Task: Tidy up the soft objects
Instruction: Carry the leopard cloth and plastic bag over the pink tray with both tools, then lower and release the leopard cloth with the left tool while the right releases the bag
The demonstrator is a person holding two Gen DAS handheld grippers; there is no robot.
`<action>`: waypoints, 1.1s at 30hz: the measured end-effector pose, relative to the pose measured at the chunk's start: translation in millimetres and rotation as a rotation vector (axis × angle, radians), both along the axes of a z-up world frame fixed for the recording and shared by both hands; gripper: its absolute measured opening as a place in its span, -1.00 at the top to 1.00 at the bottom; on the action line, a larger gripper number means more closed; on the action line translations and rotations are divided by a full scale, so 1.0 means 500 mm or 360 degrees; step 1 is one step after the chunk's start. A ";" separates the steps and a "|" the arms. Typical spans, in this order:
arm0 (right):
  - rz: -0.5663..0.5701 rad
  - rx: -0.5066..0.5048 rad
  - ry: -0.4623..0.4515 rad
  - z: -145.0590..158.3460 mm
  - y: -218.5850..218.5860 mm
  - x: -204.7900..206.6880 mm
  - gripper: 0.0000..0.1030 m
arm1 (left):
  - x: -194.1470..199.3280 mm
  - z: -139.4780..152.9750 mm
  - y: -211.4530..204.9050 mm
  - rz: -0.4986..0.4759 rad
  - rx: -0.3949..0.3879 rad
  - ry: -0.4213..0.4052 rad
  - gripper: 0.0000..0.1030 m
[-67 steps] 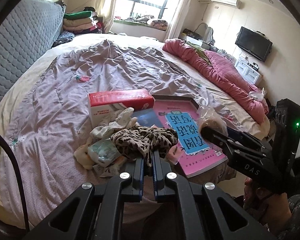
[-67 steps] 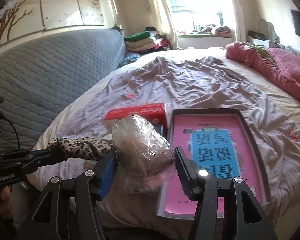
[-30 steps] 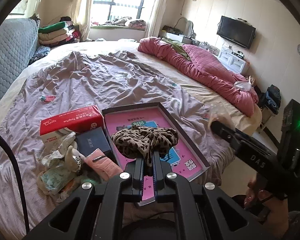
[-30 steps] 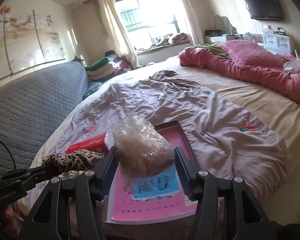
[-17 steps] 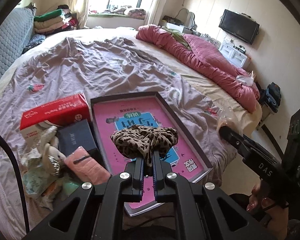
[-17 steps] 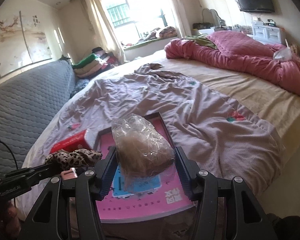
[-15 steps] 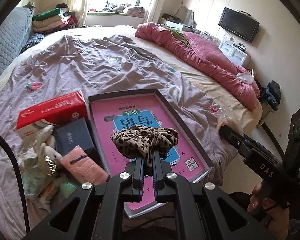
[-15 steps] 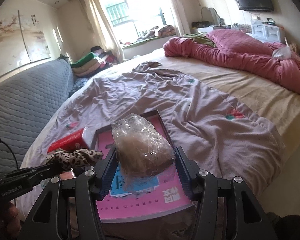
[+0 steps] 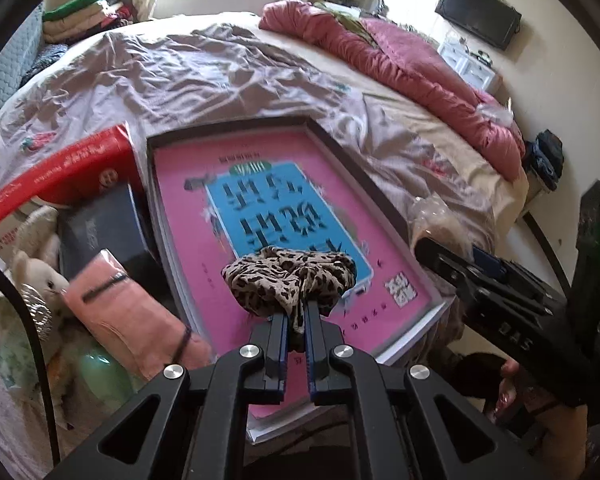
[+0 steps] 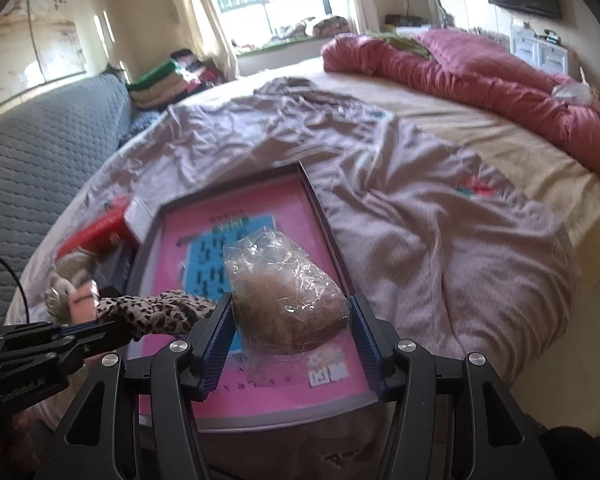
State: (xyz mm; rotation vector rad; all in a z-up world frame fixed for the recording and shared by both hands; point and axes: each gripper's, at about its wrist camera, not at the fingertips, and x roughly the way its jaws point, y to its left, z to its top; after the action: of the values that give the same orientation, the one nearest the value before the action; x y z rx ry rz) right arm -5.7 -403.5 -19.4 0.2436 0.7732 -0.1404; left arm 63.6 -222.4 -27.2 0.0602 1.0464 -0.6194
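Between the left tongs (image 9: 296,330), a crumpled leopard-print scrunchie (image 9: 290,278).

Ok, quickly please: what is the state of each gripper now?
Left gripper: closed, holding the leopard-print cloth.
Right gripper: closed on the clear plastic bag.

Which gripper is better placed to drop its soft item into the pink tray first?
Probably the left gripper: its leopard scrunchie hangs over the pink tray. In that view the right gripper and its plastic-wrapped bundle sit at the tray's edge.
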 end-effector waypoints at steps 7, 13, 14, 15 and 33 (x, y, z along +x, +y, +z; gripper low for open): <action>0.0005 -0.0064 0.0120 -0.041 0.009 0.013 -0.13 | -0.009 -0.033 -0.004 -0.0048 0.0072 0.0070 0.86; -0.0005 -0.0112 0.0181 -0.059 0.018 0.023 -0.14 | -0.014 -0.049 0.003 -0.0080 0.0124 0.0122 0.86; -0.0006 -0.0113 0.0186 -0.061 0.019 0.023 -0.14 | -0.016 -0.052 0.003 -0.0087 0.0130 0.0126 0.86; -0.0007 -0.0112 0.0198 -0.064 0.019 0.024 -0.14 | -0.018 -0.054 0.002 -0.0095 0.0138 0.0129 0.86; -0.0036 -0.0160 0.0235 -0.078 0.020 0.025 -0.15 | -0.040 -0.069 -0.002 -0.0170 0.0105 0.0186 0.85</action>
State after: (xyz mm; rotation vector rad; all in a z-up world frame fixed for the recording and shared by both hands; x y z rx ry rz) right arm 6.6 -393.2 -58.5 0.1479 0.9076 -0.2196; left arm 43.9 -223.2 -61.5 0.1395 1.1827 -0.6919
